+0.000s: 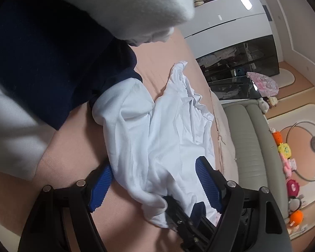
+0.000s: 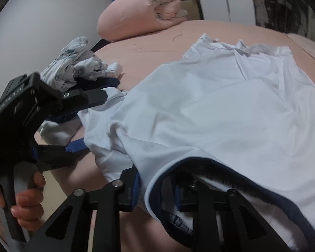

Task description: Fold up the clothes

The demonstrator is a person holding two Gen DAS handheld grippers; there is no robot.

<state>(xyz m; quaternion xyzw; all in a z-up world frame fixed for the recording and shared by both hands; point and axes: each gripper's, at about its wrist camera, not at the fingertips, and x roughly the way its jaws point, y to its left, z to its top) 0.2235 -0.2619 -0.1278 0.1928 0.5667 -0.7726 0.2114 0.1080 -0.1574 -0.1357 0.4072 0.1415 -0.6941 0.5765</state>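
Observation:
A white shirt [image 2: 220, 105] with a navy-trimmed neckline lies spread on the pink bed [image 2: 153, 54]. Its near edge drapes over my right gripper [image 2: 157, 193], whose jaws stand close together with the trimmed hem pinched between them. In the left wrist view the same shirt [image 1: 157, 126] runs crumpled between the blue pads [image 1: 100, 187] of my left gripper [image 1: 153, 163], which is open wide; the cloth lies loose between the jaws and over the right-hand pad. A hand [image 2: 25, 201] holds the left gripper [image 2: 88, 124] at the shirt's left side.
A rolled pink quilt [image 2: 140, 10] lies at the head of the bed, with crumpled patterned clothes [image 2: 73, 67] to the left. A navy garment [image 1: 42, 52] and a fuzzy white sleeve [image 1: 115, 0] fill the upper left. A grey bench [image 1: 247, 147], toys [image 1: 287, 161] and a glass cabinet [image 1: 241, 63] border the bed.

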